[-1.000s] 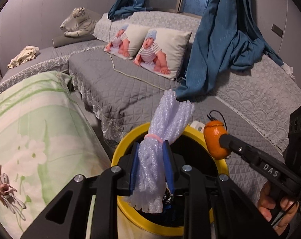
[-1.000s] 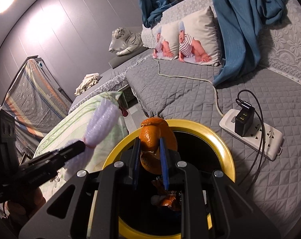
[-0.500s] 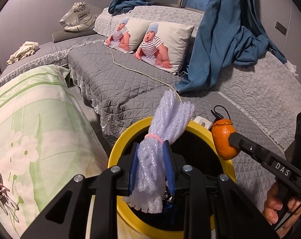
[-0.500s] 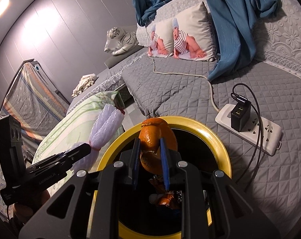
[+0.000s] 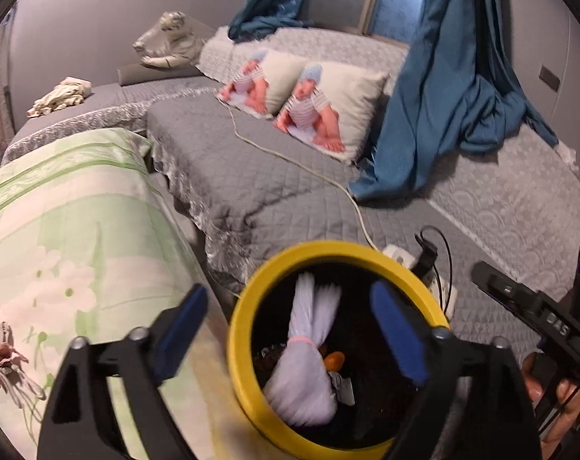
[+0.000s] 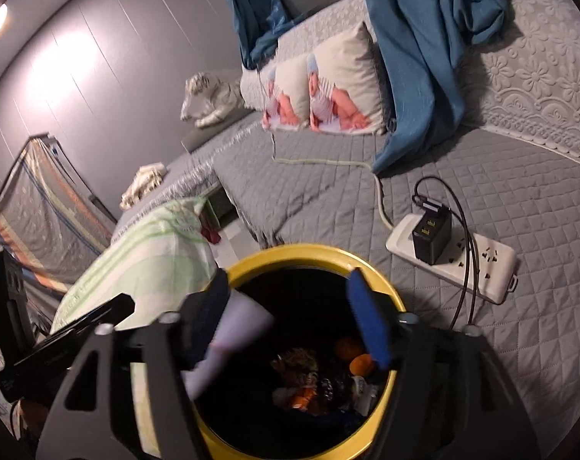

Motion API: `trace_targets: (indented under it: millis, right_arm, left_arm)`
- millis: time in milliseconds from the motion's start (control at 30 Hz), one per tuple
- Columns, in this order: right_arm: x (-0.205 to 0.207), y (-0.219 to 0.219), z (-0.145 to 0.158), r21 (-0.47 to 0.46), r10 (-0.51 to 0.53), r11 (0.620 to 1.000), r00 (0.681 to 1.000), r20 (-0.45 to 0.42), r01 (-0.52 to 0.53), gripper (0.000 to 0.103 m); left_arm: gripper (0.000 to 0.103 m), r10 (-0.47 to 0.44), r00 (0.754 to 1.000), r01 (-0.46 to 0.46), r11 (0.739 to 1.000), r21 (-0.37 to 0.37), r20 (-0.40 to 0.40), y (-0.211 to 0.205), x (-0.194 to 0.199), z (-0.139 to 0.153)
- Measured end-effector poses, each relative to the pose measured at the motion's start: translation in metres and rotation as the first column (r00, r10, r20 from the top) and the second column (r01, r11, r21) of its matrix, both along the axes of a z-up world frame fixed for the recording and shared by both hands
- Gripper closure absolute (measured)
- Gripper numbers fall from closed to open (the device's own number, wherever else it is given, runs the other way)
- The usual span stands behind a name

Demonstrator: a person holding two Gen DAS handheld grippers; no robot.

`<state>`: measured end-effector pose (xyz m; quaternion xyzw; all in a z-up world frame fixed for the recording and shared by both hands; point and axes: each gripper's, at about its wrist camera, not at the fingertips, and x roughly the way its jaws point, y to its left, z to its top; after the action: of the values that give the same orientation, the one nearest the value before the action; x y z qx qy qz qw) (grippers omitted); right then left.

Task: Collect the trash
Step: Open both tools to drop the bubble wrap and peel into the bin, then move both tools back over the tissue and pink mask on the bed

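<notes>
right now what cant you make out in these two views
- Left wrist: bin floor, dark and covered by the foam bundle.
- Right wrist: foam bundle motion-blurred, partly behind the right tongs.
- Right wrist: the bin's litter, too dark to name.
- Left wrist: power strip, hidden behind the rim.

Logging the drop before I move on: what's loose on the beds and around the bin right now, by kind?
Baby-print pillows: 2
Blue curtains: 2
Tiger plush: 1
Power strip: 1
Yellow-rimmed bin: 1
Foam net bundle, inside the bin: 1
Total: 8
</notes>
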<state>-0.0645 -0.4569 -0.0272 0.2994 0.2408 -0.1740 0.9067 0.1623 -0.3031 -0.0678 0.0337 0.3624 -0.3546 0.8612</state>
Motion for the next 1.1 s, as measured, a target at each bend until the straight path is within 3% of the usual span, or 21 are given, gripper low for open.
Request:
trace_targets:
  millis: [167, 367, 700, 867, 1100]
  right_arm:
    - [-0.004, 0.013, 0.018, -0.036, 0.03, 0.999, 0.998, 0.056, -0.028, 0.029]
    - [0.009, 0.046, 0.039, -0.095, 0.132, 0.988, 0.987, 0.093, -0.123, 0.027]
    - [0.059, 0.117, 0.064, -0.181, 0.32, 0.936, 0.944, 0.082, -0.302, 0.022]
    - [0.089, 0.166, 0.065, -0.208, 0.44, 0.881, 0.898, 0.029, -0.425, 0.02]
    - [0.132, 0.241, 0.057, -0.23, 0.582, 0.78, 0.81, -0.074, -0.581, 0.02]
  left_arm:
    - [0.008, 0.075, 0.997, -0.075, 0.996, -0.051, 0.006, 0.028, 0.007, 0.014]
    - [0.008, 0.16, 0.986, -0.158, 0.986, -0.045, 0.041, 0.068, 0.016, 0.022]
    - [0.008, 0.346, 0.934, -0.347, 0.938, -0.009, 0.092, 0.171, 0.035, 0.022]
    - [0.008, 0.439, 0.892, -0.443, 0.896, 0.022, 0.11, 0.227, 0.041, 0.015]
    - [0.008, 0.545, 0.831, -0.553, 0.831, 0.058, 0.114, 0.298, 0.05, 0.0]
